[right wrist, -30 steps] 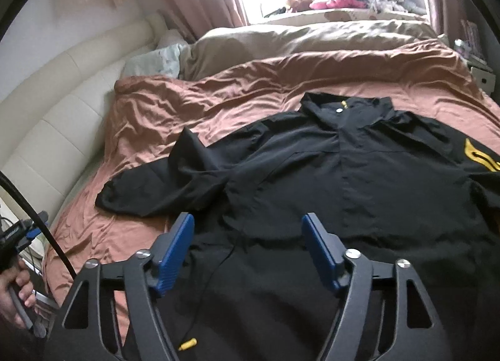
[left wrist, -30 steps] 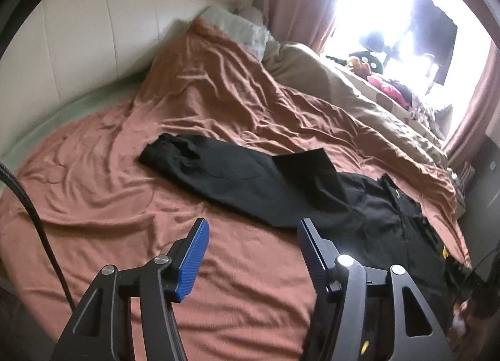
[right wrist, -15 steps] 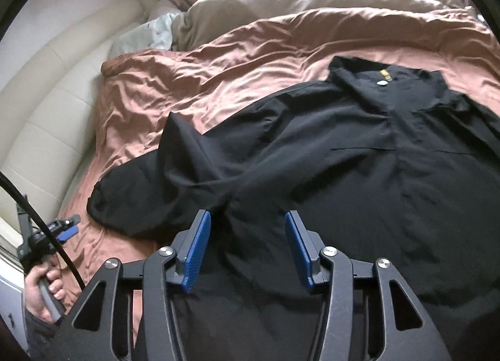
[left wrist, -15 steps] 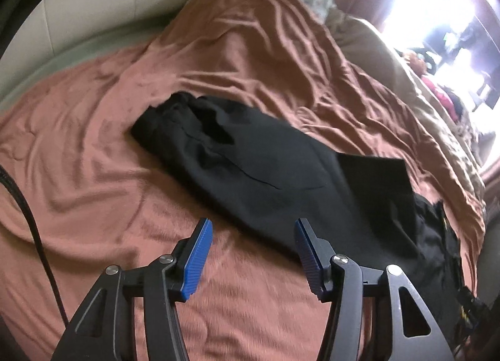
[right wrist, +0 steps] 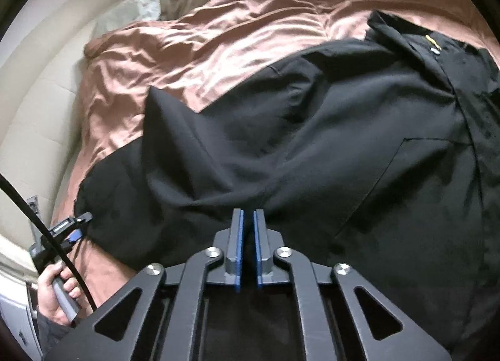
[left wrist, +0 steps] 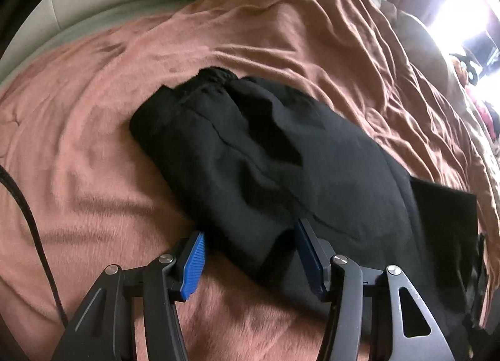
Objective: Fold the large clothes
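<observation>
A large black jacket [right wrist: 359,148] lies spread on a bed covered by a rust-brown blanket [left wrist: 93,142]. Its long sleeve [left wrist: 250,155] stretches to the left, cuff end far. My left gripper [left wrist: 248,254] is open, low over the near edge of the sleeve, its blue pads on either side of the cloth edge. My right gripper [right wrist: 247,229] is shut on a pinch of the black fabric where the sleeve meets the body. The left gripper also shows in the right wrist view [right wrist: 73,225], held by a hand at the sleeve's end.
A cream padded headboard [right wrist: 34,86] curves along the left. Pillows [right wrist: 137,8] and a beige duvet lie at the far end. A bright window [left wrist: 465,14] glares at the upper right. A black cable [left wrist: 28,223] hangs at the left.
Both grippers have moved down and forward to the jacket. The right gripper has closed on the fabric. The left gripper stays open, now at the sleeve's edge.
</observation>
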Motion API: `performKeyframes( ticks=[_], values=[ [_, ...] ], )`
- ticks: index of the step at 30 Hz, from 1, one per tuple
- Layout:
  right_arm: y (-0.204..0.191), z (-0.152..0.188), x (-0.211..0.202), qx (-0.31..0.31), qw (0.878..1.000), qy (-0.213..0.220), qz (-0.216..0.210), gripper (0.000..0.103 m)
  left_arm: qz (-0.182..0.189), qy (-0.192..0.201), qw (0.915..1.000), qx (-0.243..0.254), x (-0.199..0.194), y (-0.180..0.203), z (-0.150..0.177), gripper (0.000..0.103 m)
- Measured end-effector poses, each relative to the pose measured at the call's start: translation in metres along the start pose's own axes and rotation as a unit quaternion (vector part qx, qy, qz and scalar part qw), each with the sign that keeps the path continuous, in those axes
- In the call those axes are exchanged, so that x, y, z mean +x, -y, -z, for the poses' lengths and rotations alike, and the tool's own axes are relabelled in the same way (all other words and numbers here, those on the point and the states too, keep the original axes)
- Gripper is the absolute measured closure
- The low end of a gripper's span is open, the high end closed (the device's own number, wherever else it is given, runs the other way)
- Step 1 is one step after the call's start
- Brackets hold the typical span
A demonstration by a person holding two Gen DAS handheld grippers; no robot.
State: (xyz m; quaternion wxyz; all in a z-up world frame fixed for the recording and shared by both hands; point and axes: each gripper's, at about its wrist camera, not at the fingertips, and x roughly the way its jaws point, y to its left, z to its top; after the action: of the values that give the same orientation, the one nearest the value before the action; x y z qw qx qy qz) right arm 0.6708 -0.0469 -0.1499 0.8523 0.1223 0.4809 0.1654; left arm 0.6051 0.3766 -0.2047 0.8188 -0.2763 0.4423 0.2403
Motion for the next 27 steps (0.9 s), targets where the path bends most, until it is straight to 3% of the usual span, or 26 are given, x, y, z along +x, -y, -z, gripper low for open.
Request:
performKeyframes(
  ticks=[1,2,5,12,14,16,18,27],
  values=[
    [0.003,0.000,0.009,0.011,1.000,-0.005,0.006,0.101,-0.005,0.004,1.0000,-0.002,0.001,0.000,-0.003,0.060],
    [0.004,0.000,0.016,0.019,1.000,-0.013,0.004,0.101,-0.010,0.010,0.9999,-0.003,0.001,0.000,-0.005,0.083],
    [0.006,0.000,0.033,0.028,0.999,-0.029,0.001,0.101,0.013,0.020,0.9997,-0.011,-0.005,0.000,-0.013,0.101],
    [-0.004,0.002,0.000,-0.001,1.000,-0.017,0.004,0.098,0.085,0.084,0.9923,0.029,-0.081,0.028,-0.026,0.101],
    [-0.002,0.008,-0.015,-0.005,1.000,-0.011,0.012,0.083,0.106,0.103,0.9879,0.045,-0.109,0.045,-0.029,0.101],
    [-0.001,0.016,-0.036,-0.012,0.999,0.013,0.029,0.045,0.119,0.115,0.9844,0.059,-0.132,0.060,-0.030,0.101],
    [0.001,0.027,-0.063,-0.018,0.998,0.044,0.048,0.043,0.137,0.124,0.9797,0.076,-0.152,0.084,-0.030,0.101],
    [0.030,0.070,-0.152,-0.001,0.995,0.085,0.060,0.043,0.208,0.158,0.9515,0.163,-0.240,0.186,-0.008,0.102]
  ],
)
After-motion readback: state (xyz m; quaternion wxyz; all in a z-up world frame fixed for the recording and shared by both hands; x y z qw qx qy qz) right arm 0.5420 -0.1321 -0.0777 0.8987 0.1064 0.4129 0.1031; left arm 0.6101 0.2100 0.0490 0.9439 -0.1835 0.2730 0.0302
